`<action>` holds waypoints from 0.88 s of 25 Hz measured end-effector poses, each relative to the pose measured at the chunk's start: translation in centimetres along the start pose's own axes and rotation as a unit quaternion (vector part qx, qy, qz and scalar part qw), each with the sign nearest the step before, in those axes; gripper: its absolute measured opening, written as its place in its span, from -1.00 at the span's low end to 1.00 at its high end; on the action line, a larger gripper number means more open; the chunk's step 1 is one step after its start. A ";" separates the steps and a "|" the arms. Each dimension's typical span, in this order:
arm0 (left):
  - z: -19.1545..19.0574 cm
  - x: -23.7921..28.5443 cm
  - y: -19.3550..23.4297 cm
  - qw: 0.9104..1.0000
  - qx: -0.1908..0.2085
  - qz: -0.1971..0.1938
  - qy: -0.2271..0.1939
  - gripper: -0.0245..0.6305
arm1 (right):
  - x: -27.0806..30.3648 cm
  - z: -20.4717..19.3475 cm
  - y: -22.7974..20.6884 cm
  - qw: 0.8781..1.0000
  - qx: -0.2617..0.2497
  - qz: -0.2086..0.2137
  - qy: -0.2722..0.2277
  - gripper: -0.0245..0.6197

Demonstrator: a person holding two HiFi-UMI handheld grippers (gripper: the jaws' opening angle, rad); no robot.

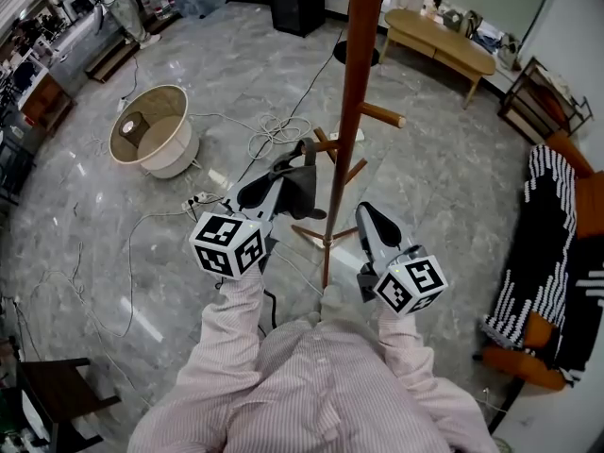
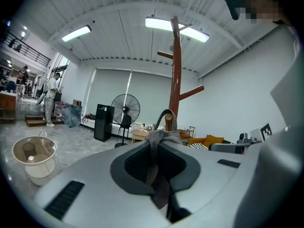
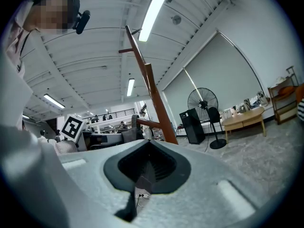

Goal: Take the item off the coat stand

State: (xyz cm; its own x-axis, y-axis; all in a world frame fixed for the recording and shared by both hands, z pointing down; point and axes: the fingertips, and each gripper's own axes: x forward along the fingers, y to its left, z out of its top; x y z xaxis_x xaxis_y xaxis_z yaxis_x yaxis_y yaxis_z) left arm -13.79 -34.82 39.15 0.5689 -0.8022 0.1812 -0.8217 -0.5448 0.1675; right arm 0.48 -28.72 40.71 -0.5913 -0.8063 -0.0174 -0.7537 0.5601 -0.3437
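Note:
A brown wooden coat stand point(image 1: 351, 111) rises just in front of me, with short pegs low on its pole. A dark grey fabric item point(image 1: 300, 185) hangs by its strap from a low peg point(image 1: 323, 143) on the left side. My left gripper point(image 1: 288, 179) is shut on that item; in the left gripper view the grey strap point(image 2: 159, 139) is pinched between the jaws point(image 2: 159, 146) and loops over the peg's end point(image 2: 167, 121). My right gripper point(image 1: 363, 213) is shut and holds nothing, just right of the pole. Its own view shows the gripper point(image 3: 148, 148) and the pole point(image 3: 153, 101).
A beige round bucket point(image 1: 151, 130), loose cables point(image 1: 274, 125) and a power strip point(image 1: 200, 199) lie on the marble floor to the left. A low wooden table point(image 1: 439, 41) stands at the back. A striped cloth on an orange chair point(image 1: 543, 243) is at the right.

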 end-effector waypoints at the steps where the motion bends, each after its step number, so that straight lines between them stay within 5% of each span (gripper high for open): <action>1: 0.1 -0.3 0.1 1.000 -0.002 0.001 -0.003 -0.85 | -0.1 0.0 0.3 1.000 0.000 0.000 0.000 -0.91; 22: 0.2 -7.3 2.1 0.998 -0.014 0.046 -0.049 -0.86 | -1.7 -1.1 3.7 1.000 -0.009 0.008 0.001 -0.91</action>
State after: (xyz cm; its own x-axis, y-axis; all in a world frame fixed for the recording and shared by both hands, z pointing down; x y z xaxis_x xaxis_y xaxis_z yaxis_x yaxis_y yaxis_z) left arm -19.66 -30.16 37.95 0.4835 -0.8694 0.1020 -0.8683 -0.4616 0.1818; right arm -1.66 -25.06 40.48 -0.6036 -0.7970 -0.0203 -0.7495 0.5759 -0.3264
